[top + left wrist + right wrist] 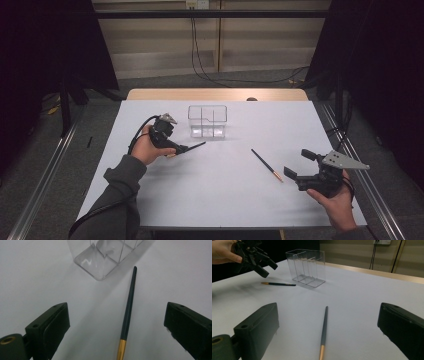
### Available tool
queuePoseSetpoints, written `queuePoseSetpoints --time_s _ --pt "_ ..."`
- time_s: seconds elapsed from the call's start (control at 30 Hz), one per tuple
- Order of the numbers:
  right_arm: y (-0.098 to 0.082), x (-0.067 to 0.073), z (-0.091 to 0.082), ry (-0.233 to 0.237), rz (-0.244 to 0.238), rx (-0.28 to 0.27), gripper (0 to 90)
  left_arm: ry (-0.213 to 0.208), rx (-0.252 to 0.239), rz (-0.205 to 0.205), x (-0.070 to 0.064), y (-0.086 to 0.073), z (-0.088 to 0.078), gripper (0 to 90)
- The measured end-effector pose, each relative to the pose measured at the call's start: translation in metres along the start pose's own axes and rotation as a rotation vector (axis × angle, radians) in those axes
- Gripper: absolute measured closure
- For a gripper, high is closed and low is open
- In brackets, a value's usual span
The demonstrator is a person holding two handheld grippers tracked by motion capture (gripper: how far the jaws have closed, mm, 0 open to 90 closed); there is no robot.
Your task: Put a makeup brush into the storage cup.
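Two slim dark pens with gold ends lie on the white table. One pen (192, 146) (128, 312) (279, 284) rests just in front of a clear plastic organizer (207, 121) (100, 257) (307, 266) with several compartments. My left gripper (179, 148) (117, 308) (269, 269) hovers open over that pen, a jaw on either side and neither touching it. The other pen (266, 165) (324, 327) lies to the right of the table's middle. My right gripper (298, 163) (328, 311) stands open just behind its gold end, nothing between the jaws.
The white table top (220, 200) has a wooden strip (217, 94) along its far edge. Metal rails (45, 170) run along both sides on the floor. Cables (200, 60) hang down the back wall.
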State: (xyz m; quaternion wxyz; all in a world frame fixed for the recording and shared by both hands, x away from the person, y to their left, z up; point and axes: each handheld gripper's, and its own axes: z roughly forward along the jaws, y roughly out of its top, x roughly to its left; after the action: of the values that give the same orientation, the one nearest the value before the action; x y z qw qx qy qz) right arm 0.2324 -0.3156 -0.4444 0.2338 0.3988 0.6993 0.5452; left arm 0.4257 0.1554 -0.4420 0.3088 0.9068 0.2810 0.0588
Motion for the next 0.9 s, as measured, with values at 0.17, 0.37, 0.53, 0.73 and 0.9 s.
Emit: queuePoseSetpoints --time_s 0.17,0.37,0.53,0.73,0.9 --pt "0.0 0.0 0.0 -0.001 0.0 -0.001 2.9 -0.012 0.03 -0.021 -0.005 0.003 0.003 8.3" --pt "0.0 0.0 -0.001 0.001 -0.008 0.005 2.9 -0.01 0.112 0.012 -0.004 0.008 0.006 13.1" --pt "0.0 -0.001 -0.001 -0.007 -0.009 -0.001 2.9 -0.027 0.153 0.035 -0.005 0.011 0.008 17.0" --pt "0.0 -0.001 -0.003 -0.01 -0.011 0.003 2.9 -0.018 0.209 0.069 -0.004 0.014 0.009 24.5" --pt "0.0 -0.003 -0.005 -0.017 -0.012 -0.001 3.0 -0.03 0.212 0.064 -0.006 0.017 0.013 31.6"
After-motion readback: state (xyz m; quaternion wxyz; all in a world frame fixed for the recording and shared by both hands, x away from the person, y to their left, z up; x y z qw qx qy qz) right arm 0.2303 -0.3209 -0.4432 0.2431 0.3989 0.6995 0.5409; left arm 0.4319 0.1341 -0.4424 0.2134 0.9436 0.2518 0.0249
